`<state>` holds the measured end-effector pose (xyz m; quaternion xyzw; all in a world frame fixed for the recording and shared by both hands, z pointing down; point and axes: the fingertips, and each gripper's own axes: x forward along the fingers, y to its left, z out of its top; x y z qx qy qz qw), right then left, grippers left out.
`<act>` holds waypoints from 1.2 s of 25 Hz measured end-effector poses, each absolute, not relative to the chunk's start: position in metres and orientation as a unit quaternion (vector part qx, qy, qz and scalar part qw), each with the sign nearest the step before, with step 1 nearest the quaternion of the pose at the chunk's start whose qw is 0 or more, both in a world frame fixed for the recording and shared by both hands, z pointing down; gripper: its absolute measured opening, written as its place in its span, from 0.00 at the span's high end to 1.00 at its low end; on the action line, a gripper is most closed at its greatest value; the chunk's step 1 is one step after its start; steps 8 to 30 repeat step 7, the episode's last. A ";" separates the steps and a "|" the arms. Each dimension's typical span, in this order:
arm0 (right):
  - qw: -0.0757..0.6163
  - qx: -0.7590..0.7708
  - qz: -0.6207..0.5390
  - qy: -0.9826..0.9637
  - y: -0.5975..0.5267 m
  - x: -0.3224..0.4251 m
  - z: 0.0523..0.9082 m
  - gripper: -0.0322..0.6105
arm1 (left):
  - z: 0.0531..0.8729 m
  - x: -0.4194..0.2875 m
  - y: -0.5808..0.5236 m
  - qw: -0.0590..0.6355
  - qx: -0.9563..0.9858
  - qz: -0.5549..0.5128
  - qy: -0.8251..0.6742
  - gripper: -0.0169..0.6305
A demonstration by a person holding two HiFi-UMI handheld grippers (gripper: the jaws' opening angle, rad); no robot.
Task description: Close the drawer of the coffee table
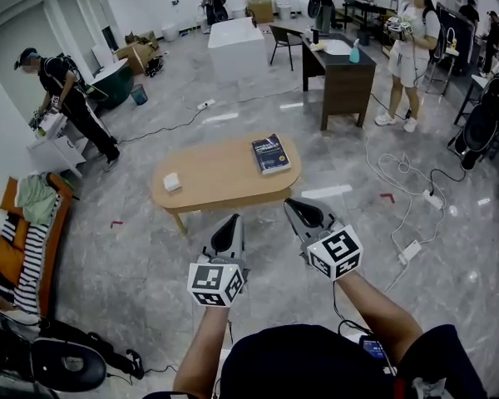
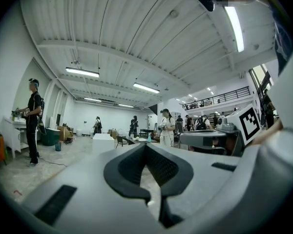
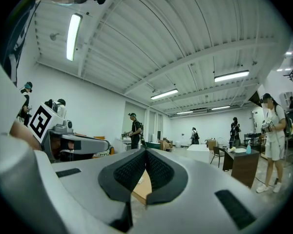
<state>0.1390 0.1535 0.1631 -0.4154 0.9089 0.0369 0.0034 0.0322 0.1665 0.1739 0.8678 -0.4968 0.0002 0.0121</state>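
Coffee table (image 1: 224,177) bears a blue book (image 1: 271,154).

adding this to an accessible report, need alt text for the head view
Seen from above, a person holds a left gripper and a right gripper, both shut and empty, short of an oval wooden coffee table. A dark book and a small white object lie on it; other people stand beyond.
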 end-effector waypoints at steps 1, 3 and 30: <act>0.004 -0.417 0.038 0.908 0.153 0.138 0.163 0.93 | 0.173 0.031 0.165 0.012 0.869 -0.001 -0.495 0.98; 0.003 -0.420 0.037 0.907 0.150 0.136 0.164 0.93 | 0.173 0.030 0.162 0.011 0.872 -0.003 -0.490 0.98; 0.000 -0.427 0.033 0.904 0.145 0.128 0.167 0.93 | 0.173 0.025 0.157 0.011 0.877 0.000 -0.480 0.98</act>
